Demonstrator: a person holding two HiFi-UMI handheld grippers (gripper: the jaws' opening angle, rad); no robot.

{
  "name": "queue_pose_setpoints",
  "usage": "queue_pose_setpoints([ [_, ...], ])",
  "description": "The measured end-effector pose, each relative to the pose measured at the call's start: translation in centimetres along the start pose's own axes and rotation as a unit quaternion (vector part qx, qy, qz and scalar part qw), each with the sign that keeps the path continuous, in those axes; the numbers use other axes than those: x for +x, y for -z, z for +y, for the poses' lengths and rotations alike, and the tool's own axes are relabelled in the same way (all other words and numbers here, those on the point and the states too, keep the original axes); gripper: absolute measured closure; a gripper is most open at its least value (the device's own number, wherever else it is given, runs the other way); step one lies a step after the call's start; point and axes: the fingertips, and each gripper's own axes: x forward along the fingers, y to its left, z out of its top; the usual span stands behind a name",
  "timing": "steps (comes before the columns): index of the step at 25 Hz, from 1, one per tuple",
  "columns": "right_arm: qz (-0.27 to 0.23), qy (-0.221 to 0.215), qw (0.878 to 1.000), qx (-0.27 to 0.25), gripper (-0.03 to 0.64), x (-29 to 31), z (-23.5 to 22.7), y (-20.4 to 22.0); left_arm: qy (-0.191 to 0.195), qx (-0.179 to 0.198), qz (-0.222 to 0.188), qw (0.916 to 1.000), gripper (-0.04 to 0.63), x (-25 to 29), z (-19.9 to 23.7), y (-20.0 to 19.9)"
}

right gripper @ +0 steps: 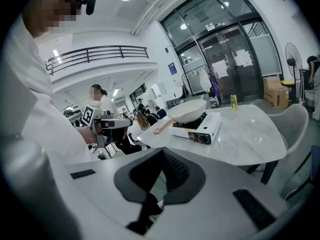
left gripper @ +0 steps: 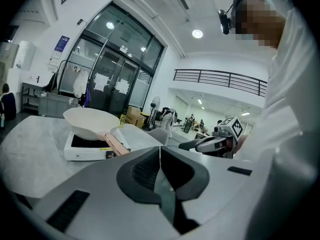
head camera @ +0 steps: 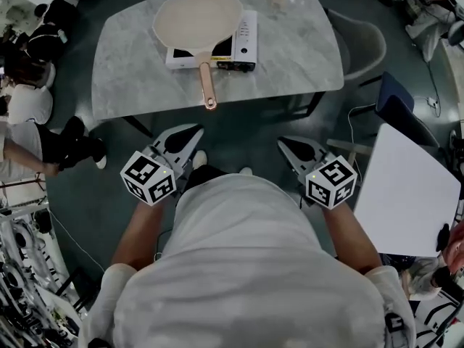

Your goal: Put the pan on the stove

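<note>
I see the pan [head camera: 197, 17] sitting on the stove [head camera: 246, 38] on the far bench [head camera: 304, 49], handle pointing near. My left tool [head camera: 194, 132] and right tool [head camera: 285, 143] are clenched, empty, near my body, short of the bench.

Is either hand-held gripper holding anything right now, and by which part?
Nothing is held. The left hand-held gripper and the right hand-held gripper are both shut and empty; the pan sits on the stove.

Bright ceiling lamps, dim head view, strong fisheye distortion at edges.
</note>
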Motion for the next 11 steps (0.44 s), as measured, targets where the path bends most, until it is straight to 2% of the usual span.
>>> queue_pose_setpoints([
  [2, -0.002, -0.003, 1.000, -0.002, 0.612, 0.0, 0.2, 0.0, -0.001, -0.004, -0.008, 1.0000, 0.574, -0.3, -0.1, -0.3],
  [6, -0.005, -0.004, 1.000, 0.000, 0.612, -0.1, 0.1, 0.2, -0.001, -0.035, -0.033, 0.9988, 0.574, -0.8, 0.4, -0.7],
  [11, -0.003, -0.005, 1.000, -0.001, 0.612, -0.2, 0.2, 0.6, -0.012, -0.050, -0.037, 0.9980, 0.574, -1.2, 1.1, -0.5],
])
